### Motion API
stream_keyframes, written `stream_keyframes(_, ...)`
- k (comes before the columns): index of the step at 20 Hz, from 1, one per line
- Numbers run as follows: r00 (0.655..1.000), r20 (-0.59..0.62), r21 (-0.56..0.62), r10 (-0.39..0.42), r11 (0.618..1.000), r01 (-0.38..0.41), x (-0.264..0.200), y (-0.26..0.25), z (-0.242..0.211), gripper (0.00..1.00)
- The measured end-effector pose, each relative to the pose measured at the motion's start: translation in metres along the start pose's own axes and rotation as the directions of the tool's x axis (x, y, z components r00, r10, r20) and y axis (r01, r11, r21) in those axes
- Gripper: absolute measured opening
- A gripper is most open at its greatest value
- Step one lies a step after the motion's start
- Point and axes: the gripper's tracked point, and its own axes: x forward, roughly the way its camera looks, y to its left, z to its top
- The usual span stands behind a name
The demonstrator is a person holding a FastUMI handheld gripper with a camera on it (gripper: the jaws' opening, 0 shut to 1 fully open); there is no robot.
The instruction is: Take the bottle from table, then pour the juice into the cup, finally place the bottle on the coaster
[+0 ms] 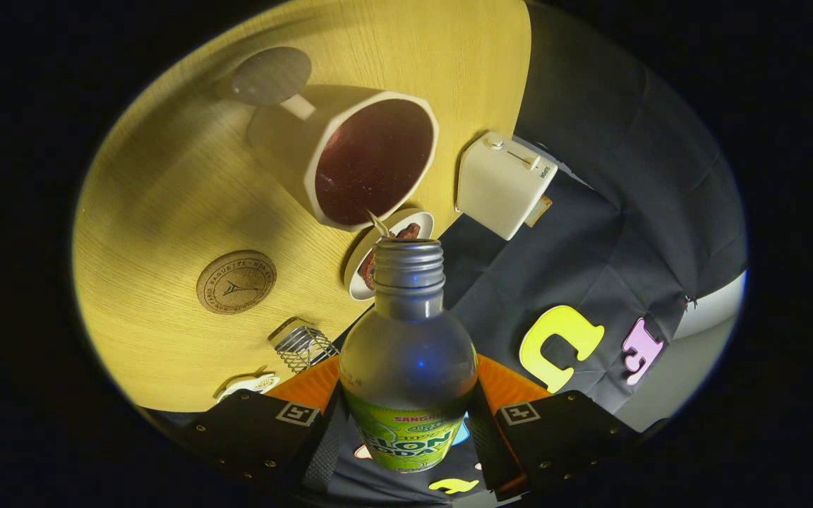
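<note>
The 2 fingers of the gripper pinch the lower body of a silvery metal bottle with a green label, one on each side. The bottle points ahead of the fingers, tilted, its threaded open mouth at the rim of a white faceted ceramic cup lying just beyond. A thin stream runs from the mouth into the cup, which holds dark red juice. Left of the bottle, apart from it, a round cork coaster lies bare on the yellow wooden table. Right of the cup stands a white boxy toaster.
</note>
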Motion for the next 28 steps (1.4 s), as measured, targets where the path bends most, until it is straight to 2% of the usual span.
stream_keyframes(14, 1.0, -0.009, 0.045, 0.025, 0.999, -0.024, -0.003, 0.009, 0.001, 0.78)
stream_keyframes(28, 0.997, -0.015, 0.224, 0.078, 0.972, -0.073, -0.002, 0.028, 0.012, 0.78)
